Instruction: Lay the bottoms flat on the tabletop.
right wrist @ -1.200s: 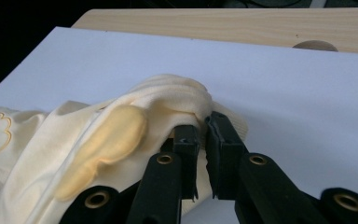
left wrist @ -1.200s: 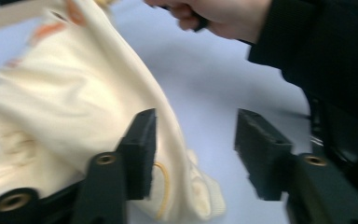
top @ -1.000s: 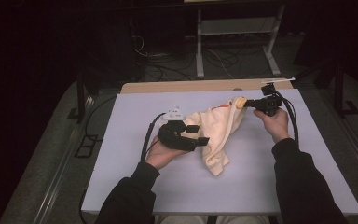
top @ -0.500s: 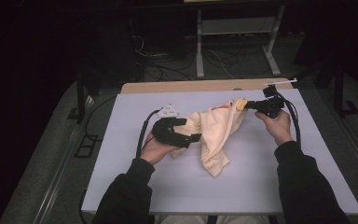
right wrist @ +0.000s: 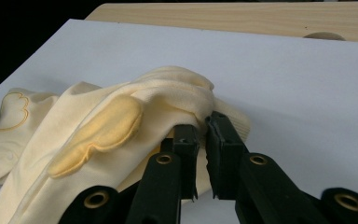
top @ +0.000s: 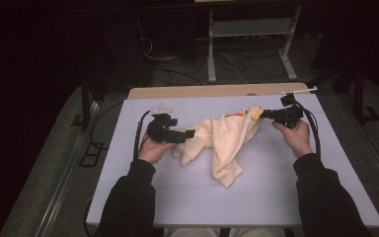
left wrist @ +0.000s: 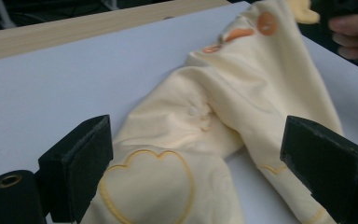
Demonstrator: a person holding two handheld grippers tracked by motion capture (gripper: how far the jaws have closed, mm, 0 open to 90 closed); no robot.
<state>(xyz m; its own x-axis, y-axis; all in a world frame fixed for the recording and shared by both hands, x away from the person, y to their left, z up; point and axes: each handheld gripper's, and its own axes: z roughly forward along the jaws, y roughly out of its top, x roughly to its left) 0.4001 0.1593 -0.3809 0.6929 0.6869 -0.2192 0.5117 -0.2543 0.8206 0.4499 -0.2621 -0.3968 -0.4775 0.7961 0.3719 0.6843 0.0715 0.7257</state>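
Pale yellow garment (top: 222,140) lying lengthwise between both grippers: right gripper (top: 265,114) clamped on its far end, left gripper (left wrist: 191,177), jaws just spread wide, straddling its near end

A pale lavender rectangular tabletop (top: 187,197) is sitting lit in a dark room, tangled black cables (top: 177,69) lying on grey floor (top: 44,163).
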